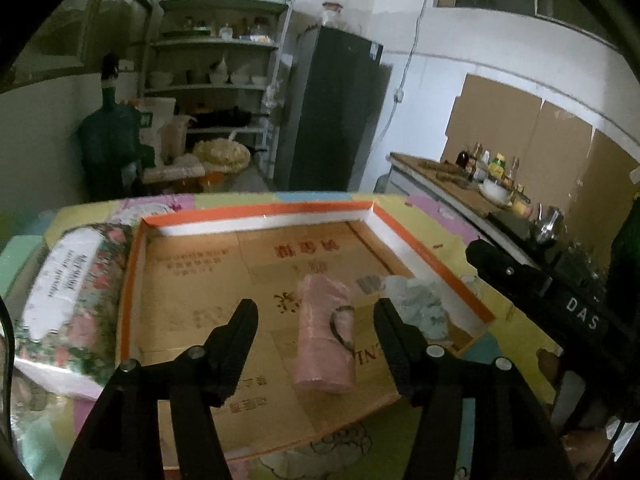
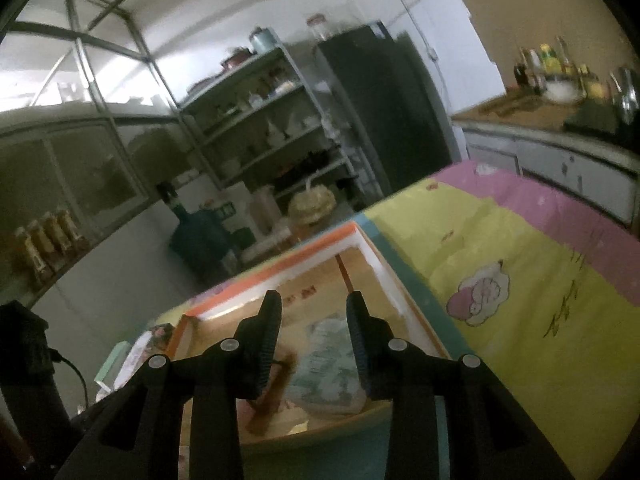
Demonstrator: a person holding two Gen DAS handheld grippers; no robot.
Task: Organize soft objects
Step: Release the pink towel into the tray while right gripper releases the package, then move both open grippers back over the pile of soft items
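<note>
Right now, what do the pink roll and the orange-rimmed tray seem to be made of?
Pink roll: thin plastic film by the look, probably rolled bags; faint sheen, fine wrinkles, a dark band around it. Tray: cardboard, likely a cut-down carton; matte tan printed floor with fold lines, orange outer face, white inner wall.

The right wrist view is pretty smeared, so the shelf (image 2: 276,128) and the counter bottles (image 2: 552,68) are just mush. The pale bag (image 2: 328,364) in the tray (image 2: 384,276) sits half behind the gripper fingers (image 2: 360,344). The floral pack's (image 1: 72,300) print is unreadable, and the tray lettering's (image 1: 308,248) blurry too.
</note>
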